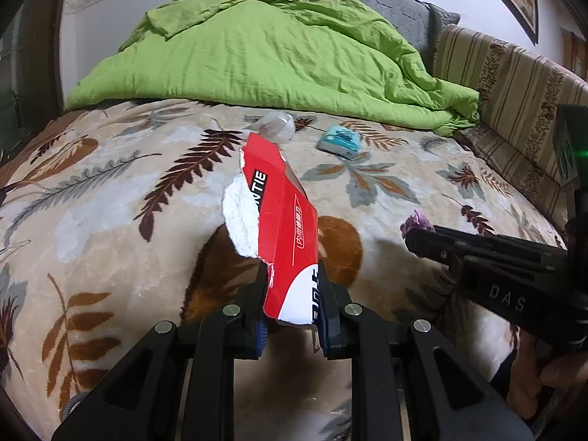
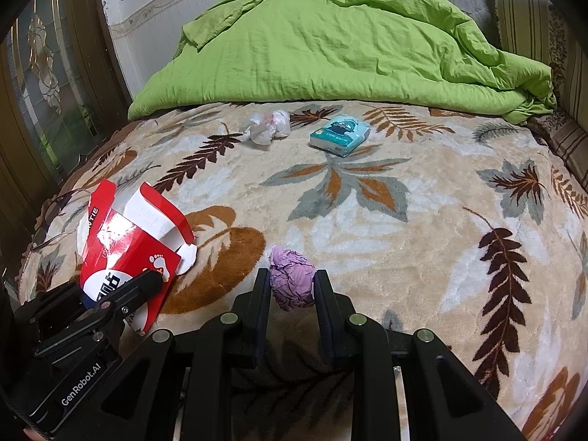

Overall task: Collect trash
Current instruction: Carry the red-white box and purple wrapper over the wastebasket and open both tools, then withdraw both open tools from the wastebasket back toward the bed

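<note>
Holding one piece of trash in each gripper, the person is only partly through the collection. The left gripper (image 1: 292,294) is clamped on the lower end of a torn red and white carton (image 1: 279,228), which sticks up and forward from the jaws above the bed (image 2: 404,257). The right gripper (image 2: 292,286) is closed on a crumpled purple wad (image 2: 292,283), pressed between its two fingers just over the leaf-patterned blanket.

Two pieces are left, as far as I can judge: a crumpled clear plastic bag (image 2: 266,128) and, near it, a small teal tissue pack (image 2: 340,136). Both lie farther back on the blanket, just in front of the green quilt (image 2: 330,47). Whether the tissue pack counts as trash I cannot tell. No bin or bag for the trash shows in either view.

Both grippers point forward and down toward the bed, side by side, the left one a little apart from the right. A part of the person's hand (image 1: 544,378) shows on the right gripper's handle.
</note>
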### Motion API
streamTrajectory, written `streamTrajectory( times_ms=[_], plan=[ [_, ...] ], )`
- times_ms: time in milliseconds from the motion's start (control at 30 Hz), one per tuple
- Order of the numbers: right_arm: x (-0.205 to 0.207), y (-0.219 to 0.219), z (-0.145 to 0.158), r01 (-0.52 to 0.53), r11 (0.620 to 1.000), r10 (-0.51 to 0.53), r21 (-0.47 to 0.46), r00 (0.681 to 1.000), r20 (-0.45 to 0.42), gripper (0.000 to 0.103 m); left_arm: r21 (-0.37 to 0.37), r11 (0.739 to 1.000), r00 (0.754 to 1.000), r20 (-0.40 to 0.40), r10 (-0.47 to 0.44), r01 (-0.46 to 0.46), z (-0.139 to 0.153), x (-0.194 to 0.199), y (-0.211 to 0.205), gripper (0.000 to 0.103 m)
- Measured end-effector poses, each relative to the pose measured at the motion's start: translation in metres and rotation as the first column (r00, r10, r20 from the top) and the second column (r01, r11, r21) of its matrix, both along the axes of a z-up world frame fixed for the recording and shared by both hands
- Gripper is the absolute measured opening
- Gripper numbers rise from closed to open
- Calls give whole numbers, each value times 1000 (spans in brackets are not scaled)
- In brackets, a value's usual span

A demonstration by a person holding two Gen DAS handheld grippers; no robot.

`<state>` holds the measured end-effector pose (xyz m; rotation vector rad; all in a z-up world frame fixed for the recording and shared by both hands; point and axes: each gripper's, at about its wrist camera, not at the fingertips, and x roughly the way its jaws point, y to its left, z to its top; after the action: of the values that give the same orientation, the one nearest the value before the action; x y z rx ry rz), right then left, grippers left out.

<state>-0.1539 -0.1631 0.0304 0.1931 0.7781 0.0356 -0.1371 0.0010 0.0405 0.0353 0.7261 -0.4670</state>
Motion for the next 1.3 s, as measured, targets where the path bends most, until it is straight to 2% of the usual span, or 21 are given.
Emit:
streamTrajectory(
  times_ms=[167, 233, 300, 400, 467, 600, 667, 733, 767, 800, 900, 933, 967, 1000, 1067, 1100, 1133, 1167, 1200, 1267, 1300],
  plan=[
    [-16, -13, 12, 30, 997, -32, 64, 999, 18, 26, 1, 998, 998, 31, -63, 63, 14, -12, -5, 20],
    [-33, -23, 20, 49, 994, -52, 102, 998, 30, 26, 0, 993, 992, 34, -120, 120, 21, -19, -13, 20],
    [-57, -31, 31, 60, 993, -65, 100, 997, 46, 26, 2, 987, 986, 40, -161, 161, 26, -28, -23, 20],
    [-89, -47, 45, 93, 989, -100, 111, 993, 59, 26, -6, 962, 962, 13, -272, 272, 36, -42, -46, 20],
    [-117, -64, 51, 151, 983, -155, 105, 987, 41, 26, -22, 932, 932, -22, -362, 362, 44, -52, -66, 20],
    [-171, -110, 50, 304, 944, -300, 130, 953, -47, 26, -45, 853, 851, -57, -522, 520, 61, -79, -116, 20],
    [-200, -134, 49, 386, 916, -379, 106, 922, -85, 26, -54, 798, 795, -67, -603, 601, 69, -98, -146, 20],
    [-230, -159, 48, 466, 880, -457, 88, 883, -112, 26, -55, 746, 742, -84, -666, 663, 71, -117, -176, 20],
    [-245, -171, 46, 502, 861, -491, 80, 862, -126, 26, -59, 713, 707, -104, -700, 698, 70, -126, -193, 20],
    [-260, -184, 43, 540, 838, -527, 71, 837, -150, 26, -63, 693, 685, -117, -719, 718, 70, -135, -205, 20],
    [-292, -211, 35, 611, 790, -593, 49, 782, -193, 26, -54, 611, 597, -159, -786, 790, 63, -162, -249, 20],
    [-299, -218, 32, 625, 779, -606, 41, 769, -206, 26, -46, 598, 585, -161, -795, 800, 63, -171, -259, 20],
    [-305, -224, 29, 640, 767, -619, 35, 754, -219, 27, -37, 570, 556, -176, -812, 821, 58, -179, -273, 20],
    [-310, -231, 26, 655, 755, -632, 36, 740, -230, 28, -36, 561, 546, -185, -817, 827, 55, -188, -282, 20],
    [-318, -241, 21, 662, 748, -635, 43, 733, -244, 28, -61, 540, 516, -224, -827, 839, 46, -193, -301, 22],
    [-320, -244, 19, 662, 748, -634, 41, 732, -250, 32, -68, 529, 498, -256, -829, 846, 40, -193, -309, 28],
    [-322, -249, 15, 668, 744, -638, 31, 723, -264, 42, -59, 538, 502, -288, -816, 841, 34, -193, -315, 33],
    [-323, -251, 14, 674, 738, -644, 27, 716, -270, 46, -58, 559, 521, -290, -802, 827, 31, -189, -314, 39],
    [-329, -254, 15, 684, 729, -654, 27, 708, -268, 52, -65, 568, 529, -288, -798, 821, 32, -188, -313, 39],
    [-336, -253, 18, 685, 728, -657, 30, 710, -253, 53, -68, 582, 542, -289, -789, 810, 33, -180, -303, 39],
    [-339, -252, 22, 687, 726, -663, 26, 710, -239, 53, -58, 601, 565, -278, -777, 797, 36, -175, -296, 40]
  ],
)
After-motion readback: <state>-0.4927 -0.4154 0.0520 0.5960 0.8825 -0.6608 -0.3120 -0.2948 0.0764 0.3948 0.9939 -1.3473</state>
